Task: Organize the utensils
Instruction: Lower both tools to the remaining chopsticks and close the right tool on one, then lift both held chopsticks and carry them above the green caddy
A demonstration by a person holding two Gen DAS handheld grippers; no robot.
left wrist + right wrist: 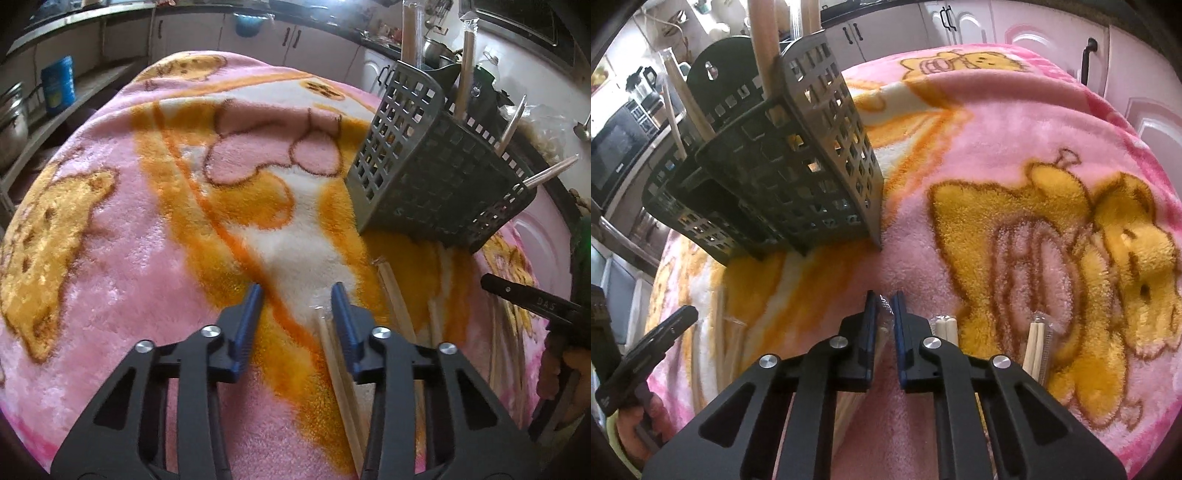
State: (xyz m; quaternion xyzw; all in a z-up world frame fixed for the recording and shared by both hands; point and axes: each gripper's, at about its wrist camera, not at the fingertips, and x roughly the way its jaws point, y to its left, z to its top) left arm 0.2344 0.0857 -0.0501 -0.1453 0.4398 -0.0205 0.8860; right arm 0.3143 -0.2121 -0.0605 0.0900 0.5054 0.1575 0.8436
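Utensils: wrapped chopstick pairs, some standing in a basket, others loose on a blanket-covered surface.

Blanket (110, 240): pink and orange plush with cartoon print, covers the whole surface.

Basket (436, 177): grey plastic lattice with several compartments, standing toward the far side of the surface; chopsticks in basket (467, 66) stick out of its top.

Left hand-held gripper (298, 295): blue-padded fingers apart, nothing between them, hovering low over the blanket; one loose wrapped pair (334, 354) lies just under its right finger.

Right hand-held gripper (884, 308): fingers nearly together, clamped on a wrapped chopstick pair (882, 334) at the near edge.

Two further loose pairs (946, 326) and (1036, 349) lie just right of it.
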